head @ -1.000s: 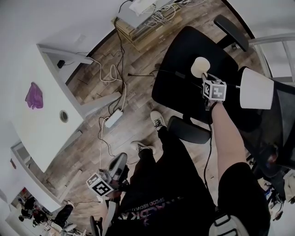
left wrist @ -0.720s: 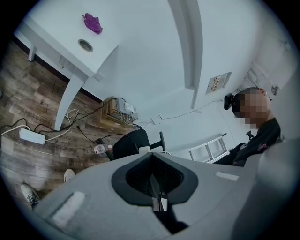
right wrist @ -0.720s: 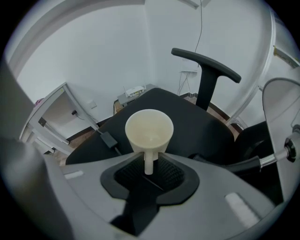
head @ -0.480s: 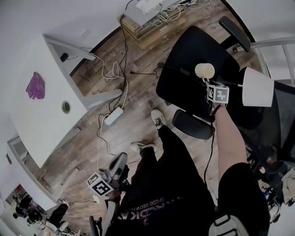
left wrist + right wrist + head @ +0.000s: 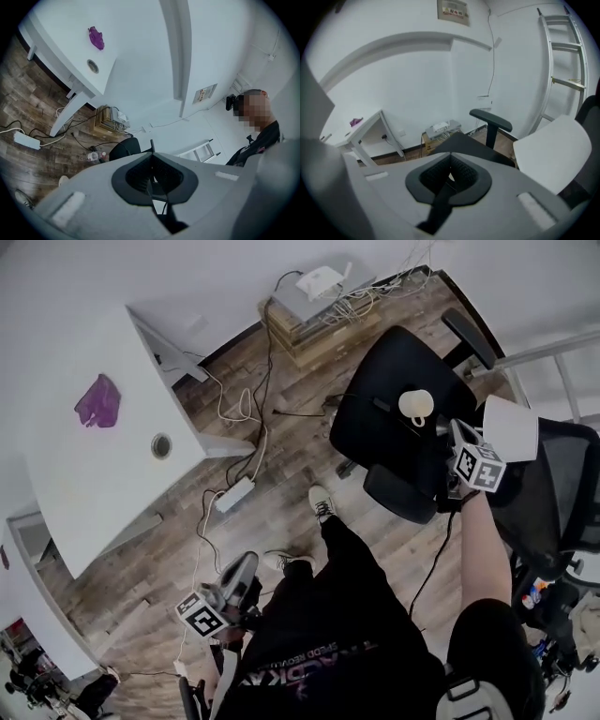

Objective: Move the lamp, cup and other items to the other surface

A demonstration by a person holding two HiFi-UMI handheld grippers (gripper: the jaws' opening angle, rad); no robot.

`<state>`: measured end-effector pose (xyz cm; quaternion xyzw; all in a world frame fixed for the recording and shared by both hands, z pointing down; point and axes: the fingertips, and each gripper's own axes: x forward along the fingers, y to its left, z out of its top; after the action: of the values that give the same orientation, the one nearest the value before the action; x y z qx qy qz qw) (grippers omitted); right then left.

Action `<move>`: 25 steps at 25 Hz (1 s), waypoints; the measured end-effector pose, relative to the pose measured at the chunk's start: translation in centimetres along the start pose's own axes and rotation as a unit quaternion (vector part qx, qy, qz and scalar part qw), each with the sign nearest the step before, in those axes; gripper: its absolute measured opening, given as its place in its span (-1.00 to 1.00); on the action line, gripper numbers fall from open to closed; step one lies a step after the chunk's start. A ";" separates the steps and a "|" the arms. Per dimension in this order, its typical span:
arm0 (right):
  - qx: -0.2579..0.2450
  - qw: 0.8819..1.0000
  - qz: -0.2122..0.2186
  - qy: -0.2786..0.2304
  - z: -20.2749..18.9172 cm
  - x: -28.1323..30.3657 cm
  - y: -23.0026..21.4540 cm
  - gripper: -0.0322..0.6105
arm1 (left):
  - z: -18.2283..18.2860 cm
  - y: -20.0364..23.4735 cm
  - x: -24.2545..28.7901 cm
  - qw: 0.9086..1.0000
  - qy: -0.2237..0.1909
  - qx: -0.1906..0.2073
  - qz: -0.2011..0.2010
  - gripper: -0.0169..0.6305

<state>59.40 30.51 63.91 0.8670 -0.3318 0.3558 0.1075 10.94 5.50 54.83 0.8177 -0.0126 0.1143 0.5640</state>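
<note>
Head view, nearest first: the left gripper hangs low by the person's leg, jaws together on nothing, and the right gripper is held above the black office chair, its jaws just closed and empty. The cup stands on the chair seat with the white lamp shade just beside it, so both look placed. Farther off, a purple item on the white table seems left to move.

Left gripper low, jaws together; right gripper out on straight arm, jaws just closed, empty.
</note>
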 end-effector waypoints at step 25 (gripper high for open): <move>-0.153 0.730 0.660 0.090 -11.4 -31.2 63.8 -0.89 | 4.4 -1.7 -20.3 0.984 -0.172 0.041 -0.033 -0.96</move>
<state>-4.80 2.61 47.50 0.3653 -0.8593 0.3579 0.0062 -7.82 -0.13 47.72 0.8474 -0.0780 -0.0460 0.5232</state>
